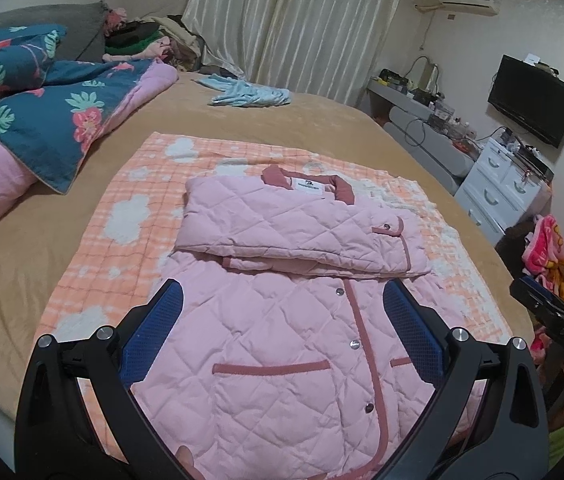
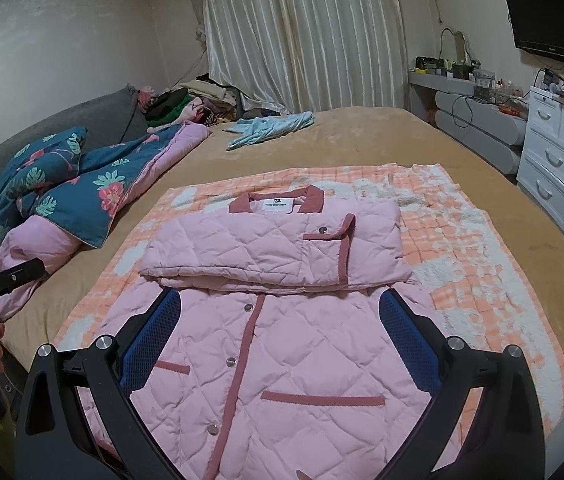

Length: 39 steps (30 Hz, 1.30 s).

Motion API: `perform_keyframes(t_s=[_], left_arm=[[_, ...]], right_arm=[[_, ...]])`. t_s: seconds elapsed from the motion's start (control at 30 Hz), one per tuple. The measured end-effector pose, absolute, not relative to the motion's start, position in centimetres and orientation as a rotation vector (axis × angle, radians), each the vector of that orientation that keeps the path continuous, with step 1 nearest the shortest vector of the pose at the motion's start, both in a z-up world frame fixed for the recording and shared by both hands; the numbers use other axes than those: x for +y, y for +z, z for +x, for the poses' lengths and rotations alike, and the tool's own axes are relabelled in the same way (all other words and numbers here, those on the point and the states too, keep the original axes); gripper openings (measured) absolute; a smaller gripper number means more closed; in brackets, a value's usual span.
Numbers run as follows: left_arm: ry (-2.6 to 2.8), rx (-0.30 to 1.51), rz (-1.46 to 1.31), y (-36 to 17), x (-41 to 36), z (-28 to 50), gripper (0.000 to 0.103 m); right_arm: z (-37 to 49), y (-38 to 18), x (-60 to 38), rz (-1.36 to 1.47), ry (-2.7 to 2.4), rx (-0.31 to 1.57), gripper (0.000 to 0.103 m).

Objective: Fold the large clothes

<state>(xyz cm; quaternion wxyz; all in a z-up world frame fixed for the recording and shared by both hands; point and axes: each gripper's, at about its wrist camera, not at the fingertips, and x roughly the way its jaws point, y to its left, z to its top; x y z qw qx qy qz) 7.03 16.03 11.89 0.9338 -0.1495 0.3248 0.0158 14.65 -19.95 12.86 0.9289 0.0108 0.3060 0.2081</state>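
Observation:
A pink quilted jacket (image 1: 282,232) with dark pink trim and snap buttons lies on an orange and white checked blanket (image 1: 141,184) on the bed. Its collar end is at the far side, and that upper part forms a thick folded layer over the flat lower part. My left gripper (image 1: 282,292) hovers open over the near lower half, with its blue pads (image 1: 161,320) spread wide. In the right wrist view my right gripper (image 2: 279,300) is likewise open above the jacket (image 2: 265,248), level with the pockets. Neither gripper holds cloth.
A blue floral quilt (image 1: 41,112) with pink lining is heaped at the left. A light blue garment (image 1: 249,94) lies at the far side of the tan bed (image 2: 362,136). White drawers (image 2: 554,160), a grey shelf and a wall television (image 1: 530,100) stand to the right.

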Motion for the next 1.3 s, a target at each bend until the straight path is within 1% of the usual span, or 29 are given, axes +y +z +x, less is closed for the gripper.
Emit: perform_keyframes(t_s=[0.73, 1.03, 1.3], left_arm=[[0.081, 0.646, -0.225, 13.6, 13.1, 1.5, 0.094], [0.089, 0.675, -0.248, 11.5, 14.1, 1.0, 0.094], [0.116, 0.728, -0.219, 9.1, 14.7, 0.7, 0.094]], right_arm=[[10.0, 12.5, -26.9, 0.034, 0.333, 0.614, 0.099], [9.0, 11.9, -28.0, 0.027, 0.311, 0.627, 0.099], [9.6, 9.8, -29.3, 0.030, 0.292, 0.667, 0.099]])
